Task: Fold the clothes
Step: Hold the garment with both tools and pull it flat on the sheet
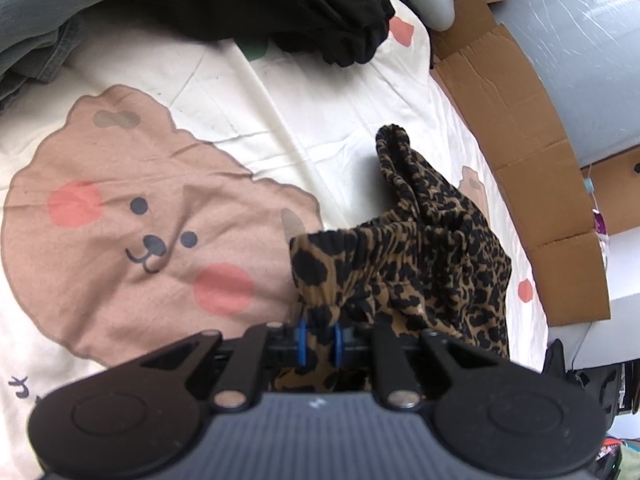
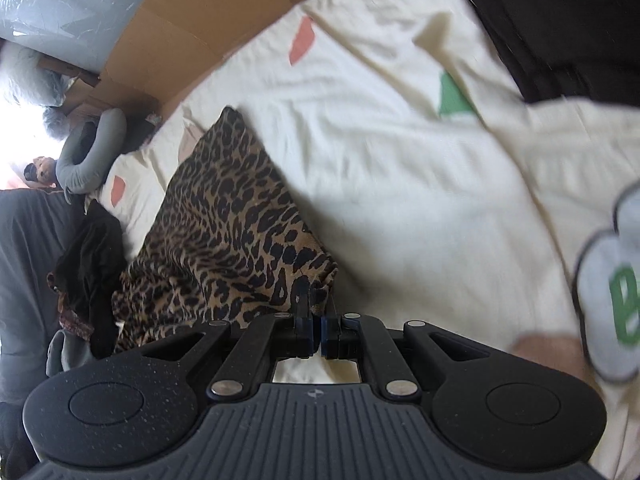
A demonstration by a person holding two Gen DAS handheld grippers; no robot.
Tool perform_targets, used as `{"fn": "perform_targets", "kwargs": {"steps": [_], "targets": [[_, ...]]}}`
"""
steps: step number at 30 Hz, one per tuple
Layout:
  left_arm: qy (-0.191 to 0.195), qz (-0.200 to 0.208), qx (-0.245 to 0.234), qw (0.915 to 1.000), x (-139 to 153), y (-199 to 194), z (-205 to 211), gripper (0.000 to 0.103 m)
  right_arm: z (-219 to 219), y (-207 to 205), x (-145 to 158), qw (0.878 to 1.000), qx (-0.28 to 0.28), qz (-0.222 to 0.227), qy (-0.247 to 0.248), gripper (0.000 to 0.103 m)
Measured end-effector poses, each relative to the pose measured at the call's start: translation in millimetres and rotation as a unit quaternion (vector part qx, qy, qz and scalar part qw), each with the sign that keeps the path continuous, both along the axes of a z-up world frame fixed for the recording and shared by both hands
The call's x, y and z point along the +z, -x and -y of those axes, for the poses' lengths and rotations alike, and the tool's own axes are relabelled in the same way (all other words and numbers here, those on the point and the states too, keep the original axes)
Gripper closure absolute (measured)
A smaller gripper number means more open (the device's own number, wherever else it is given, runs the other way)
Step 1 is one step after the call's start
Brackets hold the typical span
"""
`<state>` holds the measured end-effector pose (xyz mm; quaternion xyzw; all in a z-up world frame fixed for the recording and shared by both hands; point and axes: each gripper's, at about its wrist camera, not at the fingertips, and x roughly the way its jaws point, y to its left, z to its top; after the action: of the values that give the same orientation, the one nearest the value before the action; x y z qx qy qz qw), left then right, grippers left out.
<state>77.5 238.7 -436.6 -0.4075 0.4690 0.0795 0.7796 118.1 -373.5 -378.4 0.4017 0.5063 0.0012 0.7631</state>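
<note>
The leopard garment (image 1: pixel 420 248) lies bunched on the bed (image 1: pixel 312 120), right of centre, not folded yet. The left gripper (image 1: pixel 320 338) fingers pinch its elastic edge; the right gripper (image 2: pixel 316 330) fingers clench its corner. Other clothes (image 1: pixel 304 4) wait at the top

Cream bedsheet (image 1: pixel 248 92) printed with a brown bear face (image 1: pixel 132 216), flattened cardboard (image 1: pixel 516 148) along the bed's edge, grey neck pillow (image 2: pixel 86 152) near its corner
</note>
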Motion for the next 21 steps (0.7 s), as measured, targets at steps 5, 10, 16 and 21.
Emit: {"fn": "perform_targets", "kwargs": {"steps": [5, 10, 16, 21], "targets": [[0.001, 0.001, -0.003, 1.0000, 0, 1, 1, 0.089, -8, 22, -3, 1.000, 0.002, -0.015, -0.010, 0.102], [0.001, 0.001, -0.002, 1.0000, -1, 1, -1, 0.089, -22, 35, -1, 0.999, 0.033, -0.023, -0.026, 0.102], [-0.013, 0.009, 0.008, 0.9998, 7, 4, -7, 0.090, -44, 37, 11, 0.992, 0.117, 0.006, -0.038, 0.102], [-0.049, 0.020, 0.021, 0.9984, 23, 8, -21, 0.091, -63, 32, 15, 0.983, 0.180, 0.007, -0.047, 0.102]]}}
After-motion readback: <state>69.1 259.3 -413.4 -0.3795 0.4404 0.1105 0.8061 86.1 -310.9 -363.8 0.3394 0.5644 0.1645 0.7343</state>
